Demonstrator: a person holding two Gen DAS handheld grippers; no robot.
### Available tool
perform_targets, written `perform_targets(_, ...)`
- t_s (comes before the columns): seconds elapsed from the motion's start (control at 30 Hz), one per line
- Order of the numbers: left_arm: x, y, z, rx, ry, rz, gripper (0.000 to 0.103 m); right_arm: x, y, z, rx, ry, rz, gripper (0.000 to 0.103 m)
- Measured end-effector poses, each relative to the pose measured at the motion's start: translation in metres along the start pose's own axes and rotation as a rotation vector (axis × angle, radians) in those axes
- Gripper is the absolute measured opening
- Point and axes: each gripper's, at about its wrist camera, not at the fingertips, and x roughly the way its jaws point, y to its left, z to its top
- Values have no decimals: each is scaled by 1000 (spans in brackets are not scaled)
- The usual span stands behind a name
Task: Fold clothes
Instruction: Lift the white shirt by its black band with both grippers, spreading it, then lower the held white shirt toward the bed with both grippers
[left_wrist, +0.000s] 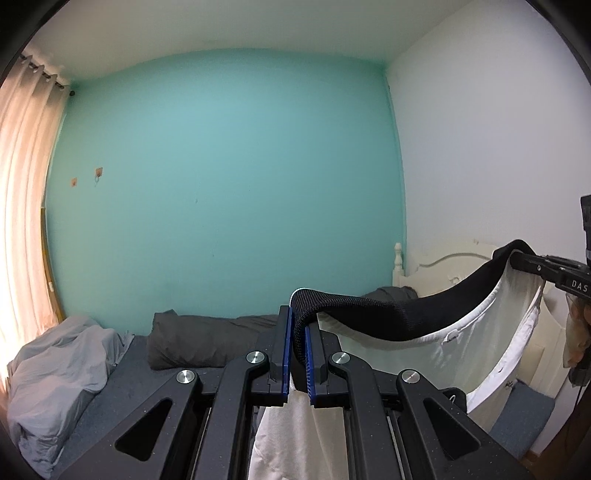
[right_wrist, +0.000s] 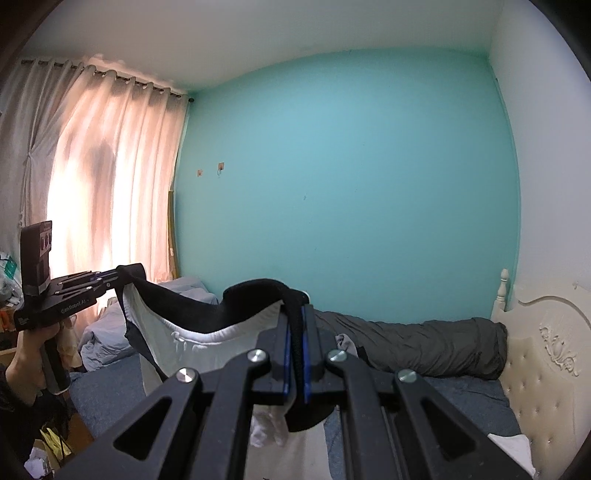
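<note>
A white garment with a black ribbed waistband hangs in the air between both grippers, above the bed. My left gripper is shut on one end of the waistband, and it shows at the left of the right wrist view. My right gripper is shut on the other end of the waistband, and it shows at the right edge of the left wrist view. The white cloth droops below the band; its lower part is hidden by the gripper bodies.
The bed has a dark blue sheet, a dark grey rolled quilt along the teal wall and a crumpled light grey blanket at the left. A cream headboard stands at the right. Curtains cover the window at the left.
</note>
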Motion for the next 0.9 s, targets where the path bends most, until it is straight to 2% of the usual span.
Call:
perform_targets(0.13,25,3,-19,0,56,-9,6,15,-3,-14,14,38,-5,4)
perform_targets(0.27,58,9,-49,-12,121,-19,6,48,-14,-43,42,108,-7,4)
perform_targets(0.67,195,31,-173,-69,340,1,6,184,-67,-167,137,337,-9,4)
perform_targets(0.9,280,35,-232,-82,445,8,6,260,-94,-218,175,433,-25,4)
